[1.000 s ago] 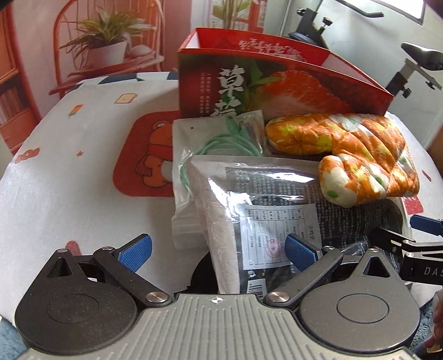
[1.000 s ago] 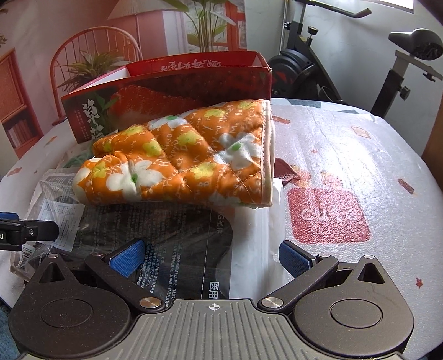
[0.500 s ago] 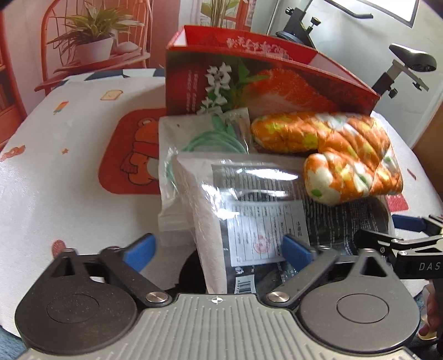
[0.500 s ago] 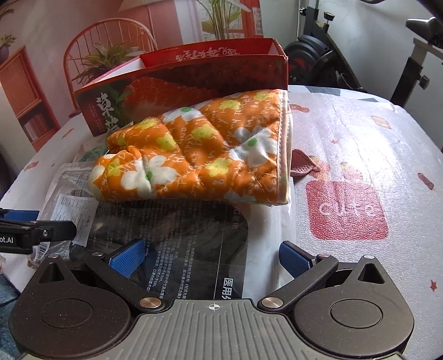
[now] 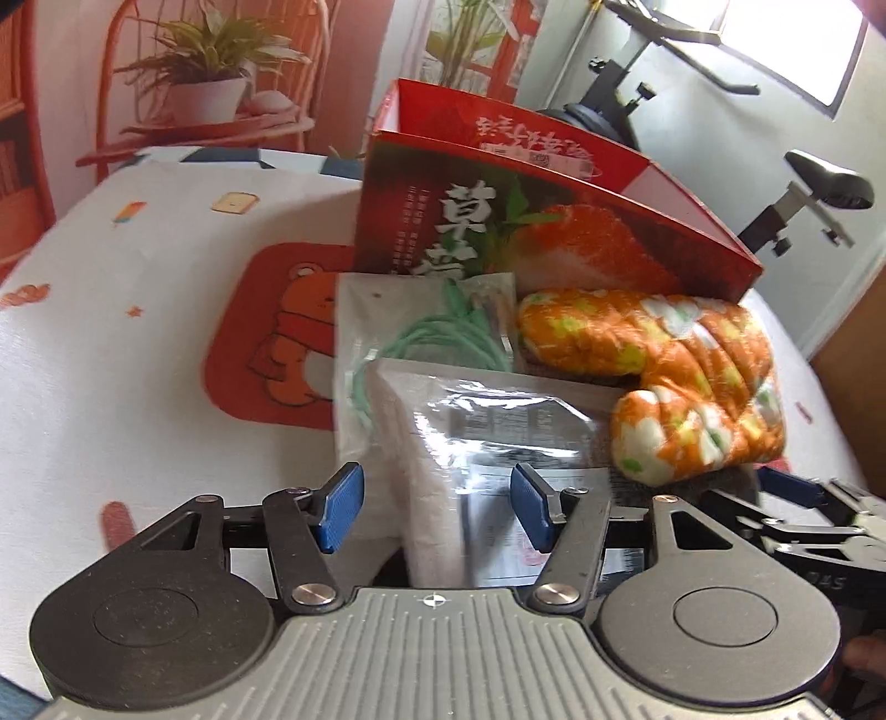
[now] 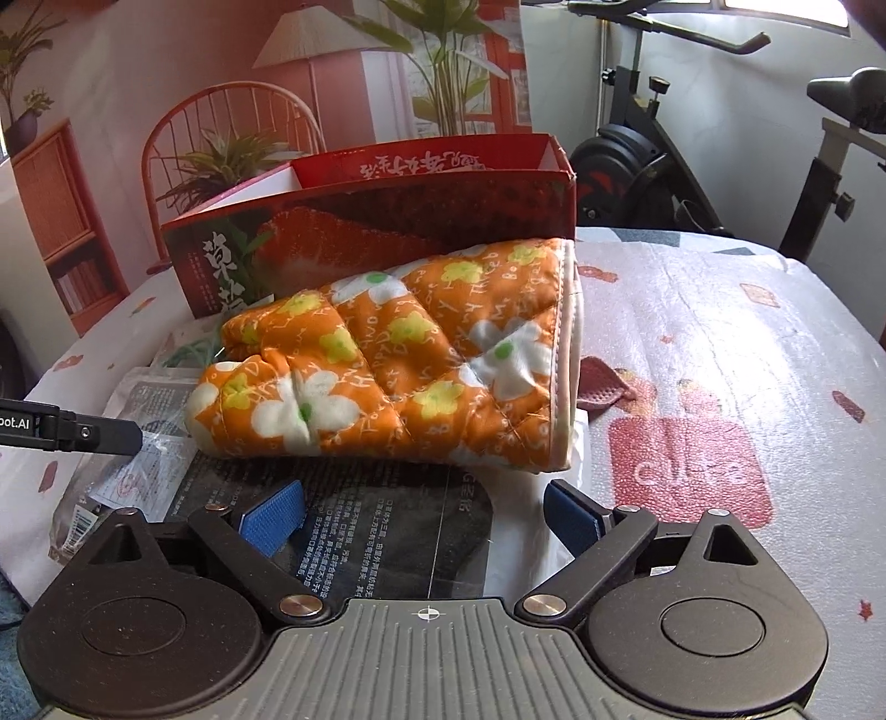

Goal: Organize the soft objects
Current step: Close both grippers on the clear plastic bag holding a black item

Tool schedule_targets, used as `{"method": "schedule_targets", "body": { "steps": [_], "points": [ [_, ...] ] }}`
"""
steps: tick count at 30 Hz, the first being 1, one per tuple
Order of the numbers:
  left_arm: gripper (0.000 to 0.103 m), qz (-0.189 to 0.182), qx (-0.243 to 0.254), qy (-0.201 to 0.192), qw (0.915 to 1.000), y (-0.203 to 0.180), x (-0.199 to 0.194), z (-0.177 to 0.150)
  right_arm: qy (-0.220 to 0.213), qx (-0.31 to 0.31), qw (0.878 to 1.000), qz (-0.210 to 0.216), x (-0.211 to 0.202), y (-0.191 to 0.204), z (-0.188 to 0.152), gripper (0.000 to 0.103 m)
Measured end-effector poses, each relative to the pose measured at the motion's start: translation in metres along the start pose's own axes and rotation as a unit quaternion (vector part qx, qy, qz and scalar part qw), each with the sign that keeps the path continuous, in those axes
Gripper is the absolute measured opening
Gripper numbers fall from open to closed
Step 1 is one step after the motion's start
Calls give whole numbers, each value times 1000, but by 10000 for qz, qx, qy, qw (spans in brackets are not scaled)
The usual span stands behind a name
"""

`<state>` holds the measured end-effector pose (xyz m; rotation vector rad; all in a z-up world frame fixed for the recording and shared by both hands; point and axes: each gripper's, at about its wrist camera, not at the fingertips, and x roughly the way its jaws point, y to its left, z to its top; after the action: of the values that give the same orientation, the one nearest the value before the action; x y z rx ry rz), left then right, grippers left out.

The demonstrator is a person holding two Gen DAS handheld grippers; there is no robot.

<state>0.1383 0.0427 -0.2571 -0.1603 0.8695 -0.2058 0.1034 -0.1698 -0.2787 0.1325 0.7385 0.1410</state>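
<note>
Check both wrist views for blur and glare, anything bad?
Left wrist: motion blur smears the bag print and the mitt; glare streaks the bag's film; window blown out. Right wrist: sharp, the mitt lettering reads clearly; mild sheen on the tablecloth. Both: fisheye bends edges.

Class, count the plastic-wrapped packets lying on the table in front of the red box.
2. The packet with the green cable lies against the red box; the dark printed packet sits nearer, under the oven mitt. Others may be hidden underneath.
</note>
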Motion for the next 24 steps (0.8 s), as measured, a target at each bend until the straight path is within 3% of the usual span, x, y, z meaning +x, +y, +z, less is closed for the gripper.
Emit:
{"method": "schedule_targets", "body": {
  "steps": [9,14,20,24],
  "points": [
    [62,-184,317,5,9993,-13,5,-12,29,123,9999,49,7,-2,1,100],
    [57,-189,233,-17,9995,-11,3,-12,42,209,9997,137,7,-3,2,94],
    [55,-215,184,31,9996,-8,3,-9,76,291,9990,319,11,-11,6,99],
    [54,-270,121,177,9994,-6,7,1,266,372,9978,486,16,-16,11,97]
  ]
}}
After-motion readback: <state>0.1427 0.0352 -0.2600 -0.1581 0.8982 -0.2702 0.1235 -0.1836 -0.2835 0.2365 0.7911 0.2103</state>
